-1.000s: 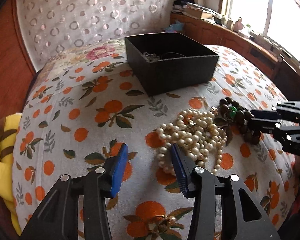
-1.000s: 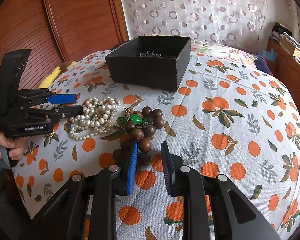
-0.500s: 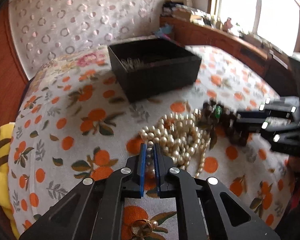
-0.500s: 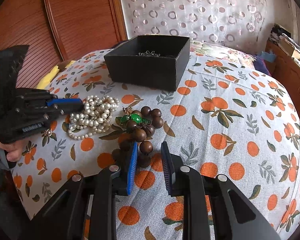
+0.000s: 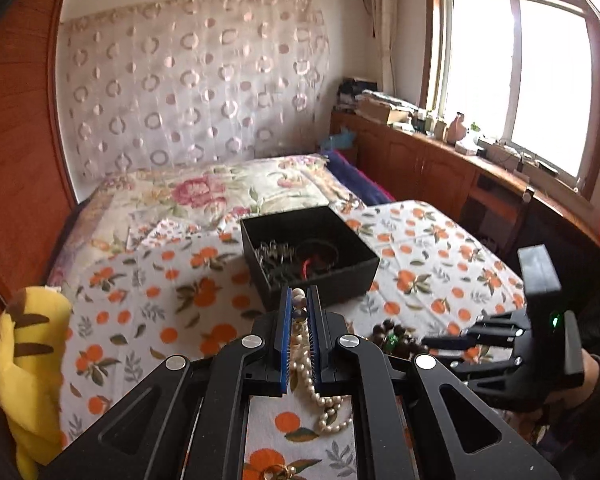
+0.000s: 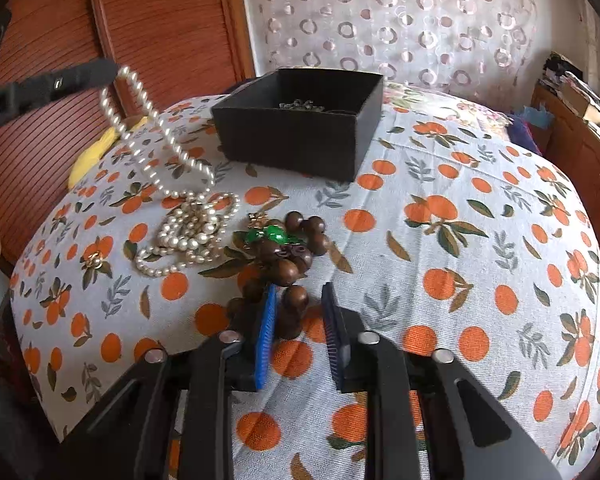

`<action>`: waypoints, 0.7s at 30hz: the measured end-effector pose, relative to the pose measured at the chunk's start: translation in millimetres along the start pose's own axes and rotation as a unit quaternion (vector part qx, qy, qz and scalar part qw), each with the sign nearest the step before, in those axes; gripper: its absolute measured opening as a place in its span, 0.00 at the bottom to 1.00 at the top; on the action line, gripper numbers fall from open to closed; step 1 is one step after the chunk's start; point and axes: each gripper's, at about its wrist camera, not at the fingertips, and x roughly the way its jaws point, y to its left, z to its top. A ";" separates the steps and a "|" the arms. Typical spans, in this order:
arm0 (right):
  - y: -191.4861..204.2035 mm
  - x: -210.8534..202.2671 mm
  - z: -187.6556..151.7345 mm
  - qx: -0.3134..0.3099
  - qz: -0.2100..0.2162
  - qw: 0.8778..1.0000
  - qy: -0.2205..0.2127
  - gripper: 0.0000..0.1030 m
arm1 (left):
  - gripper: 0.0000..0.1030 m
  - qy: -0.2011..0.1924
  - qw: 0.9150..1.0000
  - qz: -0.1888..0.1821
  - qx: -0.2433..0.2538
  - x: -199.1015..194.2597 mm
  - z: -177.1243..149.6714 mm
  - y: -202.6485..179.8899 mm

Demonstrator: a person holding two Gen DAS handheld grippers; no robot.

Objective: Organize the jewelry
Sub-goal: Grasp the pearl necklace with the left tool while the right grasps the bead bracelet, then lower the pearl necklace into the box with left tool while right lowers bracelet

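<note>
Since the earlier frame, the left hand-held gripper point(image 5: 299, 312) has clamped the white pearl bead necklace point(image 6: 172, 184) and lifted one end off the bed.
Its tail still trails on the orange-print bedspread point(image 6: 460, 264). The right hand-held gripper point(image 6: 300, 312) is closing around the brown wooden bead bracelet point(image 6: 288, 264) just ahead. The black square box point(image 6: 300, 120) beyond holds some pieces; both strands remain outside.
</note>
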 end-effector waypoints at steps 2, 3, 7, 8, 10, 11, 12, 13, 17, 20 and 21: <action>4.2 -0.6 0.5 -0.012 -0.001 1.000 0.000 0.15 | 0.06 -0.008 1.000 0.002 0.000 -3.8 5.6 0.1; 7.0 -2.8 0.7 -0.020 0.001 1.000 -0.005 0.15 | 0.06 -0.010 1.000 0.002 0.000 -5.2 8.4 0.6; 11.7 -18.1 8.8 -0.028 0.012 0.999 -0.028 0.14 | 0.06 -0.019 1.000 0.004 -0.001 -8.3 13.8 2.2; 12.5 -21.8 12.1 -0.030 0.011 0.999 -0.034 0.14 | 0.06 -0.021 1.000 0.004 -0.001 -8.9 15.5 1.9; 13.7 -32.7 21.4 -0.035 0.012 0.998 -0.050 0.14 | 0.06 -0.027 1.000 0.004 -0.002 -9.8 19.7 1.9; 14.1 -37.1 25.3 -0.037 0.013 0.998 -0.056 0.14 | 0.06 -0.029 1.000 0.003 -0.003 -10.3 21.4 1.8; 14.4 -43.3 30.6 -0.040 0.014 0.997 -0.065 0.14 | 0.06 -0.030 1.000 0.003 -0.004 -10.0 22.5 2.4; 14.3 -47.9 35.6 -0.041 0.014 0.997 -0.071 0.14 | 0.06 -0.031 0.999 0.002 -0.006 -9.9 24.2 3.0; 14.6 -66.8 52.0 -0.049 0.010 0.994 -0.093 0.14 | 0.06 -0.035 0.999 0.000 -0.008 -11.0 29.5 1.7; 13.3 -74.3 60.2 -0.051 0.010 0.993 -0.103 0.14 | 0.06 -0.038 0.999 -0.001 -0.006 -12.4 34.0 0.6; 12.7 -77.6 63.5 -0.053 0.008 0.993 -0.107 0.14 | 0.06 -0.040 0.999 -0.002 -0.006 -13.0 36.7 0.3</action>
